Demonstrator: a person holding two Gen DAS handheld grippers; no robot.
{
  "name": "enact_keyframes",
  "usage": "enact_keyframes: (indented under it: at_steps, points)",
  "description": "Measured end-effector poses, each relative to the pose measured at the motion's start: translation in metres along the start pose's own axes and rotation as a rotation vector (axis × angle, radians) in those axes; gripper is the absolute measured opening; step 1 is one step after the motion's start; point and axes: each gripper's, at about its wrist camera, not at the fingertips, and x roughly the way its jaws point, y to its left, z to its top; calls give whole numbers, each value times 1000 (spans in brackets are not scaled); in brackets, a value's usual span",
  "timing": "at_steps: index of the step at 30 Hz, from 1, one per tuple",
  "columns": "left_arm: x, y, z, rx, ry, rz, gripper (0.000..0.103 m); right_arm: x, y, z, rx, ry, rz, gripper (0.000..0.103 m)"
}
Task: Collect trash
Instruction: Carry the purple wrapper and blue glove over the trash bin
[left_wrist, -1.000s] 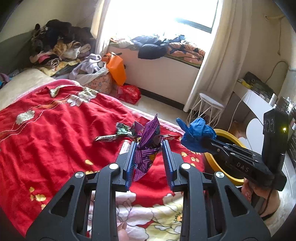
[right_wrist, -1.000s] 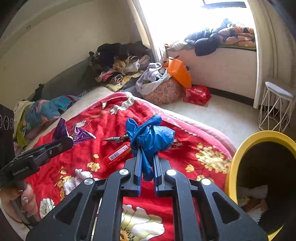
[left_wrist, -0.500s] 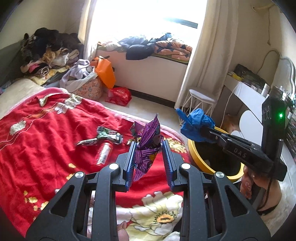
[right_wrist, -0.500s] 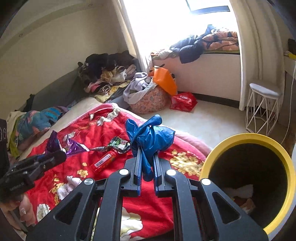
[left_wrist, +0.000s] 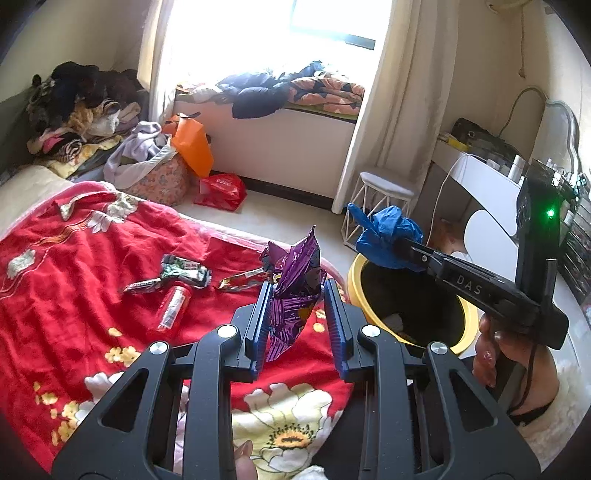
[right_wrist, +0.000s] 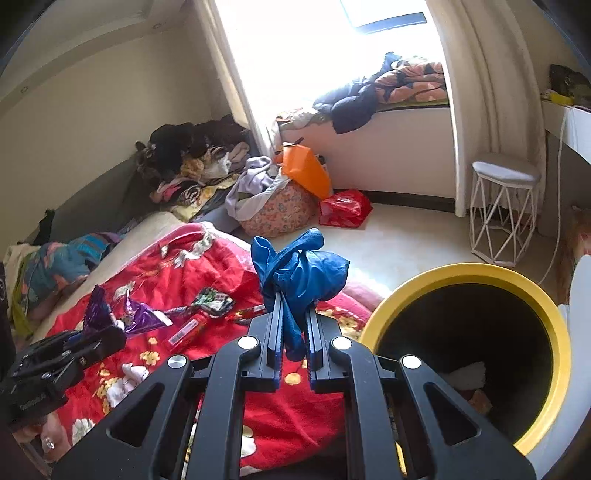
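My left gripper (left_wrist: 296, 325) is shut on a crumpled purple snack wrapper (left_wrist: 295, 280), held above the red blanket near the bed's edge. My right gripper (right_wrist: 293, 334) is shut on a crumpled blue plastic bag (right_wrist: 301, 273); in the left wrist view the bag (left_wrist: 384, 236) hangs over the near rim of the yellow bin (left_wrist: 465, 321). The bin (right_wrist: 554, 332) is black inside with some trash at the bottom. More wrappers (left_wrist: 184, 271) and a red tube (left_wrist: 173, 306) lie on the blanket.
The bed with the red flowered blanket (left_wrist: 74, 277) fills the left. A white wire stool (right_wrist: 504, 210) stands behind the bin. A red bag (right_wrist: 343, 208), an orange bag (right_wrist: 306, 173) and piles of clothes lie by the window. A white desk (left_wrist: 480, 184) is at right.
Both grippers have swung right, toward the yellow bin, each still holding its trash. The bin now shows larger and closer in both views.
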Motion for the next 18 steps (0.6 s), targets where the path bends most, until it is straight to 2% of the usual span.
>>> enact_keyframes:
  at_steps: [18]
  points:
    - [10, -42, 9, 46, -15, -47, 22, -18, -38, 3, 62, -48, -105, 10]
